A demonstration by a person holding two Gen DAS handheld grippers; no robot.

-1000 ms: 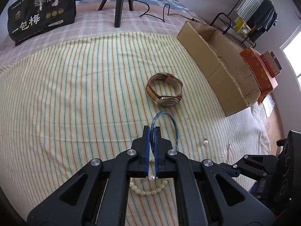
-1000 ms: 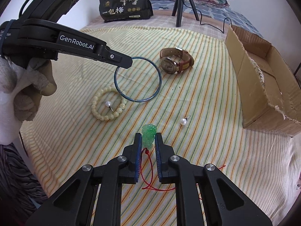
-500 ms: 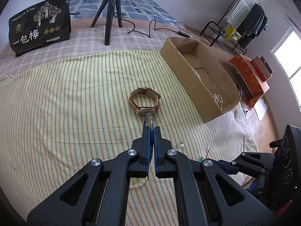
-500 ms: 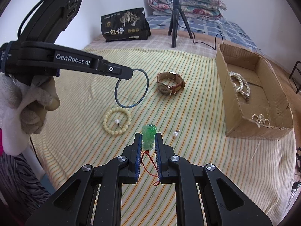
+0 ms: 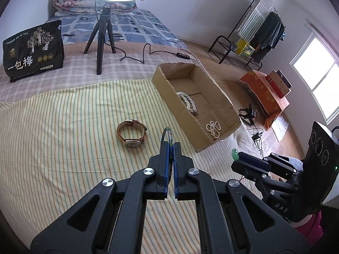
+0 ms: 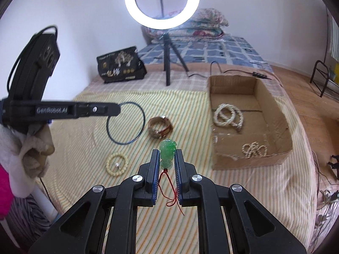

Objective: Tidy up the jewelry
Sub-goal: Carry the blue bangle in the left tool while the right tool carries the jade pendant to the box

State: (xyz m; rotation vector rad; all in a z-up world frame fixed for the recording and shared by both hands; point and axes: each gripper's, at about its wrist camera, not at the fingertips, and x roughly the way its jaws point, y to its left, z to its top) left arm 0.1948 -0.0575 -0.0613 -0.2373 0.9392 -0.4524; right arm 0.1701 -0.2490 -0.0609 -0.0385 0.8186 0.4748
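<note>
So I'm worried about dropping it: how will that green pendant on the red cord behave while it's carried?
The green pendant looks glossy and rounded, so it may slip or twist between the right hand-held gripper pads. Its red cord hangs limp below, so it will likely swing and could snag. It looks like carved stone, probably chippable if dropped.

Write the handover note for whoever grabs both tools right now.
Left tool: shut on the blue bangle, held above the striped bedspread.
Right tool: shut on the green jade pendant, its red cord dangling.
Done: two pearl strands lie in the cardboard box.
Left: drop bangle and pendant in the box, then fetch the brown-strap watch, the cream bead bracelet and the pearl stud lying inside its ring.
</note>
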